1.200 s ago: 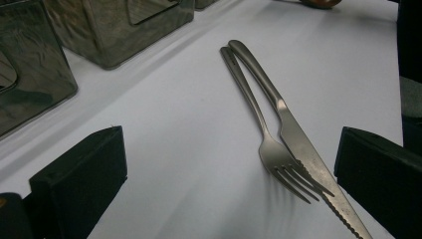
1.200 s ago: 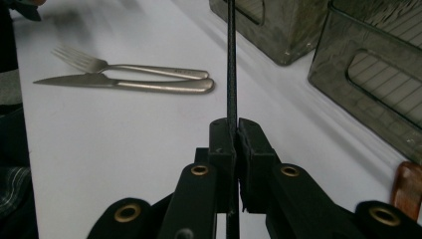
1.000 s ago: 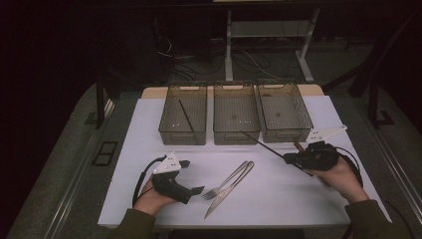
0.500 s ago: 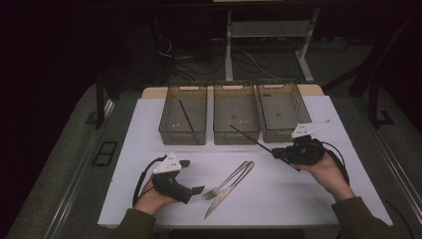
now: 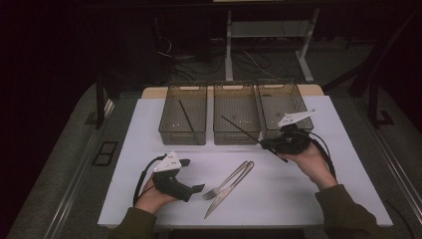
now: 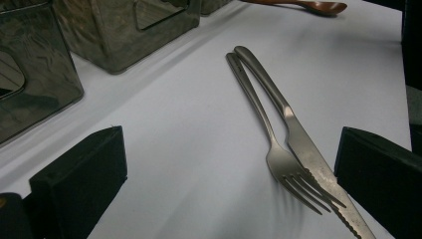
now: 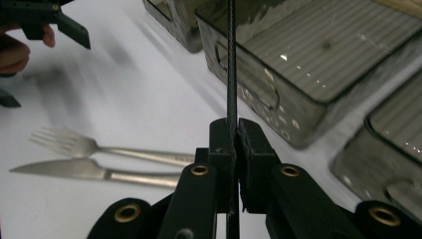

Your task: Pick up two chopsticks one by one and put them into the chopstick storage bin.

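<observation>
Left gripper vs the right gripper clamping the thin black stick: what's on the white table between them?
In the high view, a steel fork and steel knife lying together between left gripper and right gripper.

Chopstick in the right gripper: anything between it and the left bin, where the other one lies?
Nothing blocks it from above. The chopstick hangs over the middle bin; the left bin is open-topped, holding one chopstick.

The thin black stick [image 7: 232, 59] runs off the top of the right gripper view, so its far end is cut off. In the left gripper view the knife [image 6: 318, 174] tip runs off the bottom edge, and a brown spoon [image 6: 318, 6] is cut by the top. The floor around the desk [image 5: 139, 144] is too dark to make out.
</observation>
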